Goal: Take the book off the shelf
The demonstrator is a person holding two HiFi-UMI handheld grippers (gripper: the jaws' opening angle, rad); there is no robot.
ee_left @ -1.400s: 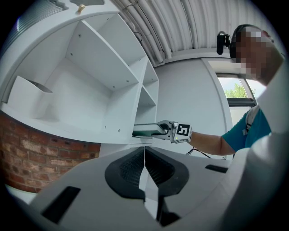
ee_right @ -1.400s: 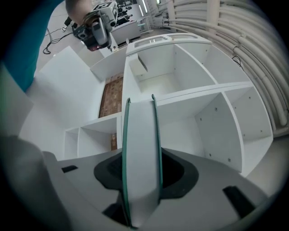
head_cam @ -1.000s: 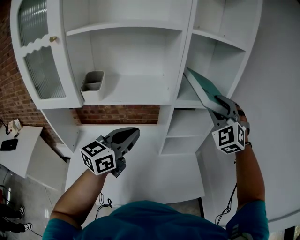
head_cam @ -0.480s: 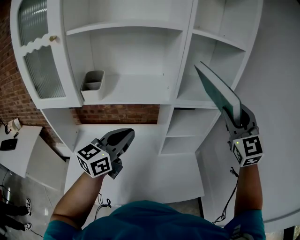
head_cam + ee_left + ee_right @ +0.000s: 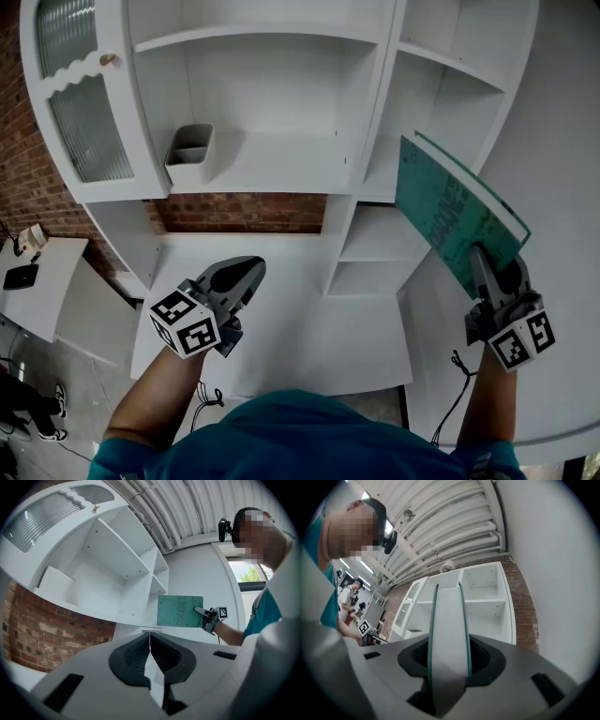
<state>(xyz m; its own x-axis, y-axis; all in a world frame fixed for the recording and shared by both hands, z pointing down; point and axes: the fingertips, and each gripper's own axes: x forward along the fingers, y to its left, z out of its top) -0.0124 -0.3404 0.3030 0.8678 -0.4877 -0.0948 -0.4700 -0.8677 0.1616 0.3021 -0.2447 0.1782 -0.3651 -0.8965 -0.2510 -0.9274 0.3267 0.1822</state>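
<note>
The right gripper (image 5: 480, 264) has its fingers clamped across the lower edge of the green book (image 5: 446, 208). The book is tilted in the air before the white shelf (image 5: 281, 173) and is apparently clear of it. The left gripper (image 5: 247, 272) hangs over the counter (image 5: 319, 328), its fingers pressed together on nothing.

**Lab hall, not a living room**

This looks like a lab or test hall dressed up as a home. A white shelf unit (image 5: 272, 103) stands against bare brick (image 5: 234, 208). Overhead, exposed pipes (image 5: 454, 531) run along a ribbed ceiling (image 5: 178, 508). Off to the left, a white worktop (image 5: 47, 309) carries a small black device (image 5: 19, 277). There's a loose cable (image 5: 214, 401) down low, and another person (image 5: 349, 597) stands in the background.
</note>
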